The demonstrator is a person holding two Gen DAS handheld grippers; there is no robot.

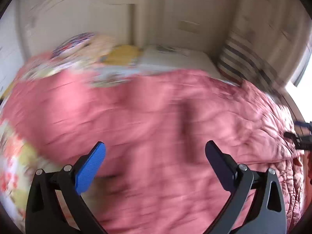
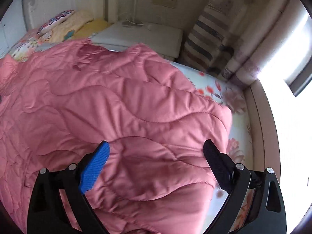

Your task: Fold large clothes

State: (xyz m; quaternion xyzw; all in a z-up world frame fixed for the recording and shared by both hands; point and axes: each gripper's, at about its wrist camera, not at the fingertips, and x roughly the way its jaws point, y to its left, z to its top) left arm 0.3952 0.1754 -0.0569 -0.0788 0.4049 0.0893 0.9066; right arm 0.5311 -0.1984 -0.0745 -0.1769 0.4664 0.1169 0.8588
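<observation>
**A:** Here's the pink quilt (image 2: 120, 105), spread over the flowered bed sheet (image 2: 238, 120), one corner lying near the right edge of the bed. Where are the tongs?

**B:** The right gripper (image 2: 156, 161) hangs above that corner, jaws spread wide, nothing between them. Released, I'd say, so the cloth can settle flat.

**A:** And the other side?

**B:** The left gripper (image 1: 155, 163) is also spread apart and empty, above the quilt's middle. That view is smeared, so fine detail is lost.

**A:** Why hover rather than grab?

**B:** My guess: both are free to pick a fresh edge for the next fold. The pillows (image 2: 64, 23) sit up by the headboard, well clear.
</observation>
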